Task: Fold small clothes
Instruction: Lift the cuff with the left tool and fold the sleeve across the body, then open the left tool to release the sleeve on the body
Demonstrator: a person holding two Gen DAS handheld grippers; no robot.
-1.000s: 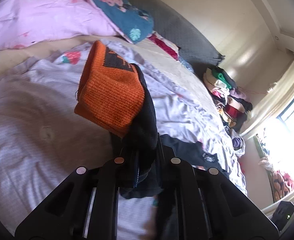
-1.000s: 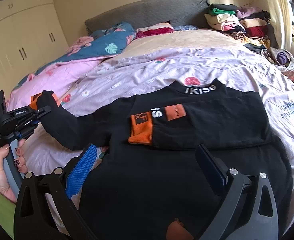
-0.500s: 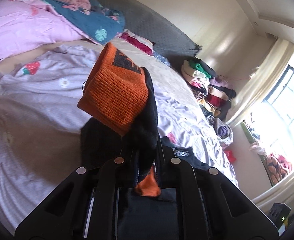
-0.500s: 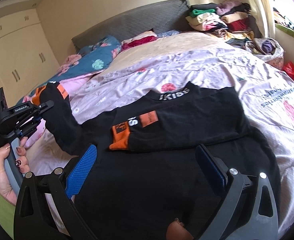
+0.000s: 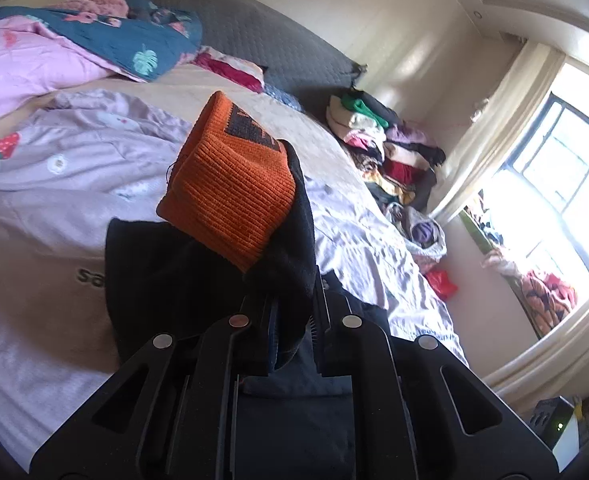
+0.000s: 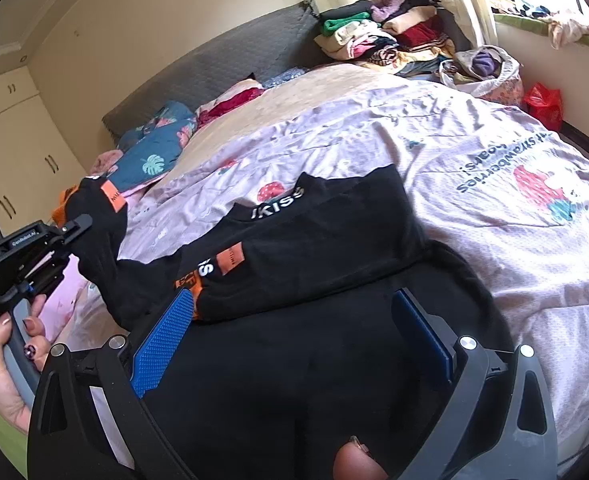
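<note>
Clenched tight, the jaws of the left gripper (image 5: 292, 320) pinch the black fabric of a sleeve (image 5: 294, 240) just behind its ribbed orange knitted cuff (image 5: 230, 200), which sticks up beyond the fingertips and hangs clear of the bed. From the right wrist view the same left gripper (image 6: 79, 222) sits at the far left, gripped by a person's hand (image 6: 12, 360) with painted nails, and the raised sleeve runs down from it to the body of the black long-sleeved sweater (image 6: 314, 320). On the right gripper (image 6: 294, 328), the jaws stand wide apart, released, with nothing between the blue textured pads (image 6: 162, 340); they hover over the lower part of the sweater. That sweater lies flat on a pale lilac bedsheet printed with strawberries (image 6: 494, 208), its other sleeve already folded across the chest so an orange cuff (image 6: 186, 282) rests near the middle. Beyond lie a grey padded headboard (image 6: 222, 68) and a pile of folded clothes (image 6: 390, 40) by the window
</note>
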